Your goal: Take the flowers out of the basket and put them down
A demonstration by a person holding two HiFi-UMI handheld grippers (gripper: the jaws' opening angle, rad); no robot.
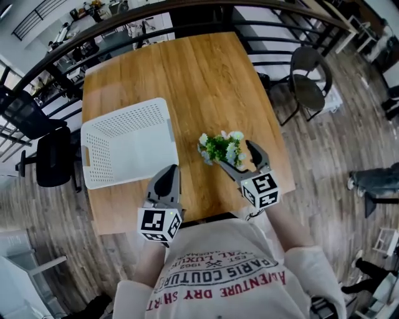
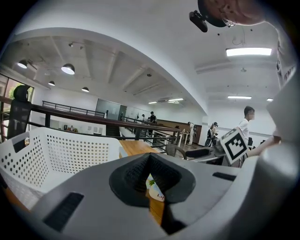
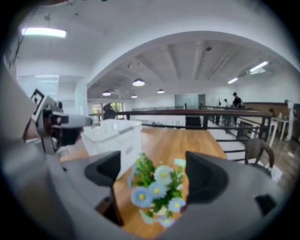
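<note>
A small bunch of pale blue flowers with green leaves stands on the wooden table, right of the white perforated basket. My right gripper is open, one jaw on each side of the flowers; in the right gripper view the flowers fill the gap between its jaws. Whether a pad touches them I cannot tell. The basket looks empty. My left gripper is shut and holds nothing, near the basket's front right corner. Its view shows the basket and a sliver of the flower pot.
The table's front edge runs just ahead of the person's body. A black chair stands off the right side, an office chair off the left. A dark railing runs behind the far edge. People stand far off.
</note>
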